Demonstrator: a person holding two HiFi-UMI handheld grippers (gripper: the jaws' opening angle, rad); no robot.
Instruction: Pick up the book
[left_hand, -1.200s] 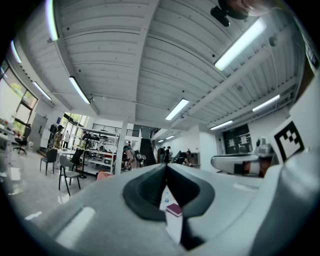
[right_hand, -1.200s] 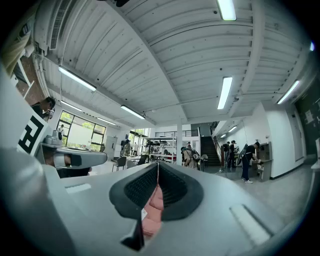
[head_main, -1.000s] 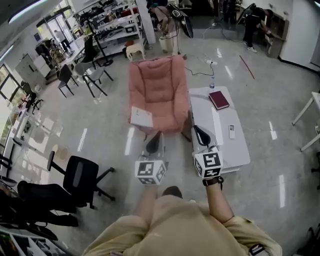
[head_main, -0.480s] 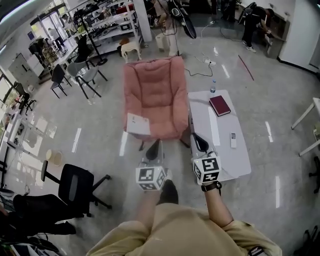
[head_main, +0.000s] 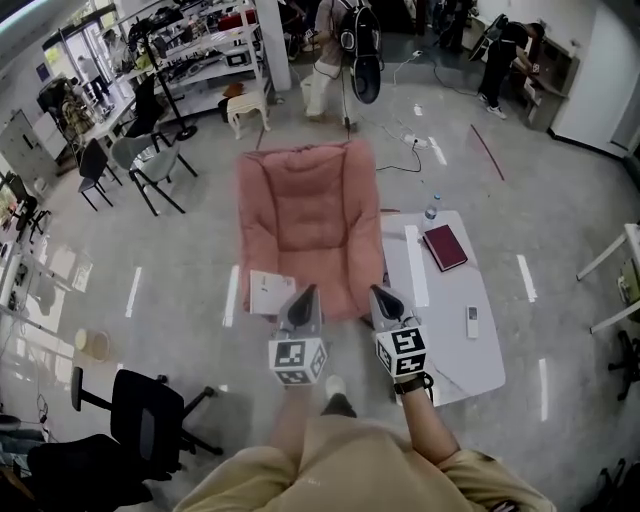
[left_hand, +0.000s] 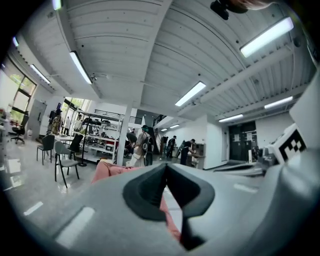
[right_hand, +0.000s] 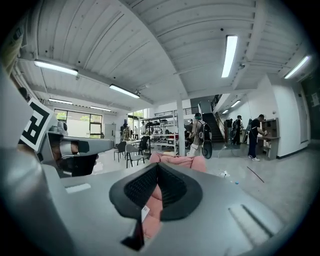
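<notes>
A dark red book (head_main: 444, 247) lies flat on the far half of the white low table (head_main: 450, 345). A white booklet (head_main: 270, 292) rests on the near left corner of the pink armchair (head_main: 305, 215). My left gripper (head_main: 305, 293) is shut and empty, held just before the chair's front edge, right of the booklet. Beside it my right gripper (head_main: 376, 292) is also shut and empty, over the gap between chair and table, well short of the red book. In the left gripper view the shut left gripper (left_hand: 166, 166) points level at the armchair (left_hand: 107, 170). The right gripper (right_hand: 158, 166) points at the armchair (right_hand: 177, 161).
A white remote (head_main: 472, 321) lies on the table's right side and a water bottle (head_main: 430, 208) stands at its far end. A black office chair (head_main: 150, 405) is at the near left. Chairs, shelves and people fill the back of the room.
The person has walked forward: armchair and table have come closer and slid down the head view. Both grippers moved ahead side by side and stayed shut.
</notes>
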